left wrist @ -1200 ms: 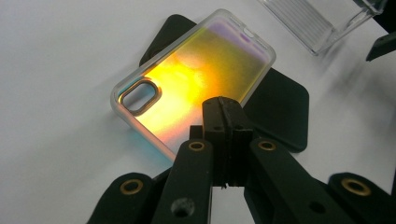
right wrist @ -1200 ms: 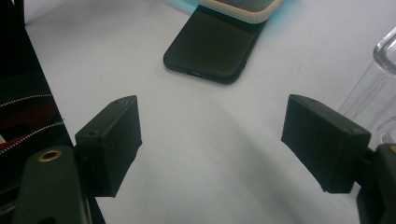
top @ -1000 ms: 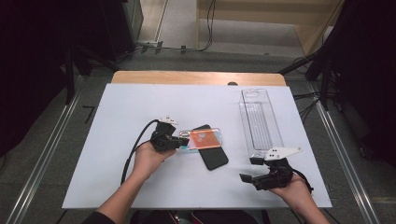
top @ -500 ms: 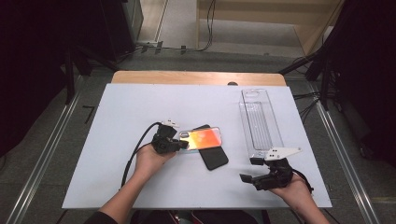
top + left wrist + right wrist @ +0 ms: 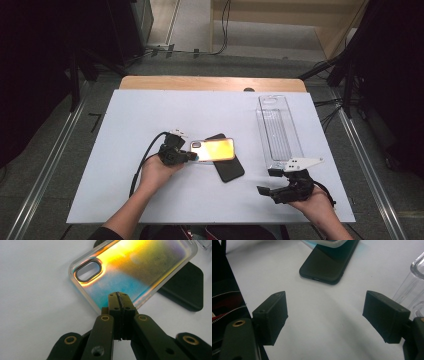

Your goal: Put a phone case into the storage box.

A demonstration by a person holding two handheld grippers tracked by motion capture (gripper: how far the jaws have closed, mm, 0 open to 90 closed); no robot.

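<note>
**Left claw pinches phone case above handset**

At the centre of the high view, the left claw (image 5: 192, 156) is clamped on the short edge of an iridescent case (image 5: 214, 149), near its camera cutout. The case glows orange and yellow from above. In the left gripper view the two black jaws meet flat against each other at lower centre of the frame, with the clear rim of the case (image 5: 140, 267) caught at their tips and its blue-to-gold back stretching to the upper right. The case lies partly over a black phone (image 5: 227, 165), which rests flat on the white tabletop (image 5: 150, 115) and juts out below and to the right of the case; whether the two touch cannot be told.

At the lower right of the high view, the right claw (image 5: 267, 182) rests in a hand near the front edge of the tabletop, well apart from the case. The right gripper view shows its jaws standing wide apart with nothing between them, just bare tabletop; the phone (image 5: 328, 265) lies ahead at the top of the frame, the case's corner overlapping it.

A clear plastic tray (image 5: 277, 127) lies lengthwise at the right of the high view, just beyond the right claw.
</note>
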